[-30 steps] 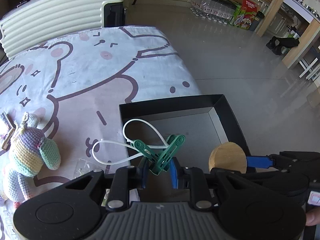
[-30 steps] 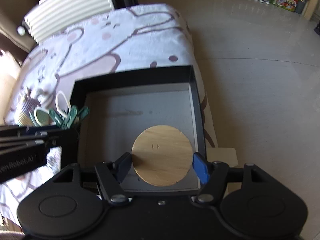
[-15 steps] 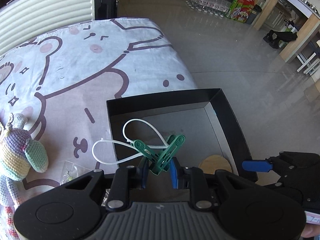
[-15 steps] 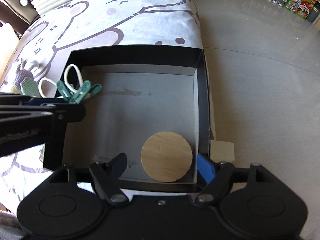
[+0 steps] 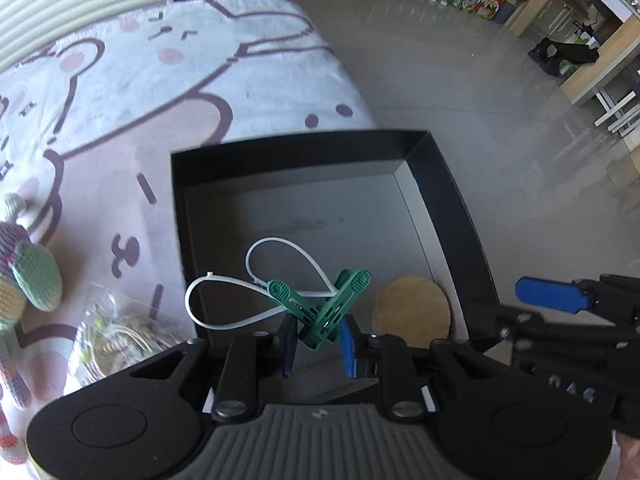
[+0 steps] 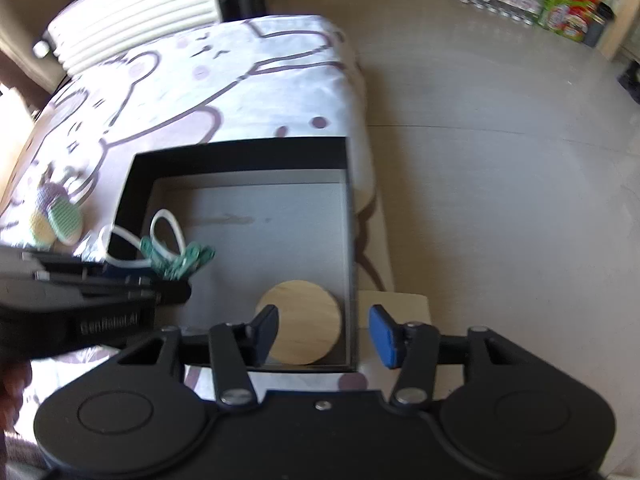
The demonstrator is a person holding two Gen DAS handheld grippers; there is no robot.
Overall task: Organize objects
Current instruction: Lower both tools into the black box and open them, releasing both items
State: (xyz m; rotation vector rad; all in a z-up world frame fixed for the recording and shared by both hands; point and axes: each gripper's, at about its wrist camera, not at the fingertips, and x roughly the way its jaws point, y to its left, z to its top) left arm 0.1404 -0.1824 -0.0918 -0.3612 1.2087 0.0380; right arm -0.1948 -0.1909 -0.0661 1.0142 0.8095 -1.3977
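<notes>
The left gripper (image 5: 316,336) is clamped on a bunch of green pegs (image 5: 320,308) strung on white loops (image 5: 240,300), and it hangs over the near left part of the black box (image 5: 296,156), pointing steeply down. That is the relation the next move turns on: the pegs sit straight above the box floor, just inside the left wall, so the drop is downward and slightly right, not sideways. The bunch's long axis runs from the jaws up and away toward the far side, with the loops trailing left over the wall; one loop could catch on that rim when let go. The right gripper (image 6: 324,330) stands empty, its jaws apart and just narrowing with nothing pressed between them. The wood disc (image 6: 304,322) lies flat on the box floor in the near right corner below it, against the right wall. The left hand is plainly the nearer one to the pegs' spot. On the bedsheet (image 5: 180,80) left of the box wait a knitted toy (image 5: 28,276) and a clear bag (image 5: 112,336), both outside the box, likely next.
</notes>
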